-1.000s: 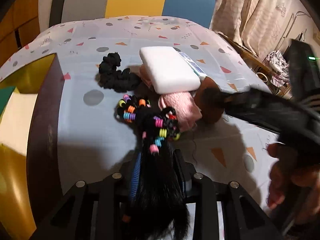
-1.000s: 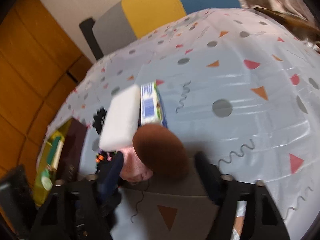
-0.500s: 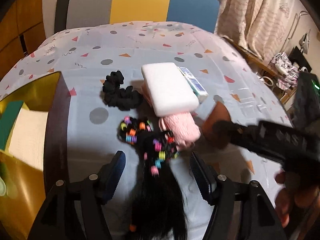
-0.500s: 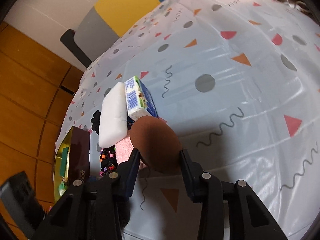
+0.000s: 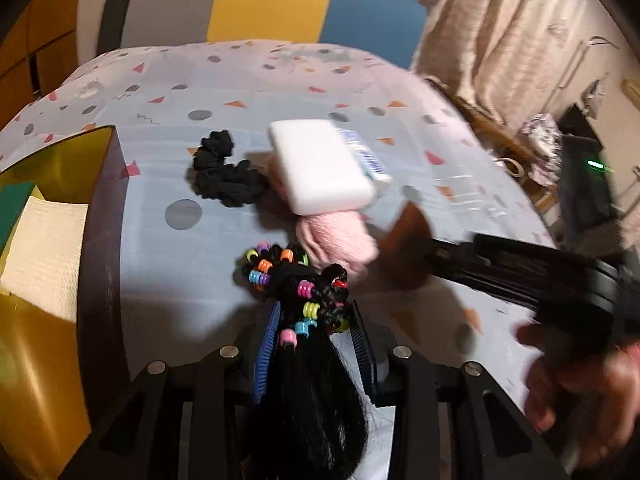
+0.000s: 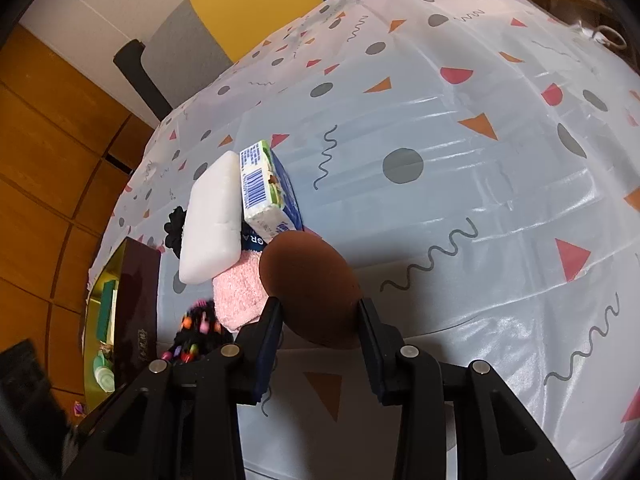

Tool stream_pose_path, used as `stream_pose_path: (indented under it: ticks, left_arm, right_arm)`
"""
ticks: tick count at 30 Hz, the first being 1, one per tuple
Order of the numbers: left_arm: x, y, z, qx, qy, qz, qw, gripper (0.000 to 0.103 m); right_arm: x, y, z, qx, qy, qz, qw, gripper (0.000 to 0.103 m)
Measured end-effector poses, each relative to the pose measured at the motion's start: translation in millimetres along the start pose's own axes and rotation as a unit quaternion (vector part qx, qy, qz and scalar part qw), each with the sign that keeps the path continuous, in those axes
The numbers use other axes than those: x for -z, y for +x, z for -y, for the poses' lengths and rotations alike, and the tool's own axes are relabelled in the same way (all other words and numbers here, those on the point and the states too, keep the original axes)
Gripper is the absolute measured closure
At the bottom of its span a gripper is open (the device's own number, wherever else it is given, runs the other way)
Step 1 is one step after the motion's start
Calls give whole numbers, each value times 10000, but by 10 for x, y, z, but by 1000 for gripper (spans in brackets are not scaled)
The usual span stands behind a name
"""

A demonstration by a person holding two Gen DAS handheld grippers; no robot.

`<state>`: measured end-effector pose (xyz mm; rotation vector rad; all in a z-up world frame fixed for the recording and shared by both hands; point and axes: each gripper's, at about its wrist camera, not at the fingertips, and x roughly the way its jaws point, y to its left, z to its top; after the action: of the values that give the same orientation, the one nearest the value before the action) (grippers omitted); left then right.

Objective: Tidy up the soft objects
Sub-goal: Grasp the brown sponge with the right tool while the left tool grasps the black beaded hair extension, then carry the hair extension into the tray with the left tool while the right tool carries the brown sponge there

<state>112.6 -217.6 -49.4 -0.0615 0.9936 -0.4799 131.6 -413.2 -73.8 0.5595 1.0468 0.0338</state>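
- The left gripper (image 5: 314, 322) had just closed its blue-padded fingers (image 5: 266, 344) again on the beaded black hairpiece (image 5: 304, 320); half a second earlier they had stood wide apart on either side of it, and a second earlier they had clamped it.
- The hairpiece's loose hair hung down between the fingers, while its beaded braids lay at the near edge of the pile on the patterned surface (image 5: 168, 264).
- The right gripper (image 6: 320, 320) had drawn its fingers (image 6: 268, 332) in from a wider gap a second earlier, and now they clamped a brown oval sponge (image 6: 312, 288).
- The sponge stayed against the pink fuzzy cloth (image 6: 236, 292), beside the white foam block (image 6: 210, 216) and the tissue pack (image 6: 264, 188).
- The pack showed a blue barcode; below it only the letters "GRA" could be read.
- A black scrunchie (image 5: 224, 176) lay left of the foam block, and a gold-lined box (image 5: 52, 320) stood at the surface's left edge.
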Motion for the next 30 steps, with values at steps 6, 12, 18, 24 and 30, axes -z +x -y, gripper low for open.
stream_pose_path:
  ticks: [6,12,18,24,30]
  left_arm:
    - [128,-281,57,304,212,146,9992,68]
    - [182,-564,-83,456,117,348,9983,68]
    - [202,-974,-285,408,137,799,9959,68]
    - [210,-1180,-693,207,-121,886,9958,68]
    - [181,-1238,-1283,-161,-579,821,9948,68]
  right_arm:
    - [10,24,-26,123,-162,48,9998,63]
    - [14,-27,-83,189,-365,154,9990,68]
    - [5,-42,-23,73,-167,169,9997,68]
    - [3,-117,47,56,-10,282,9996,68]
    - [13,-140,102,59,73,296,9995,68]
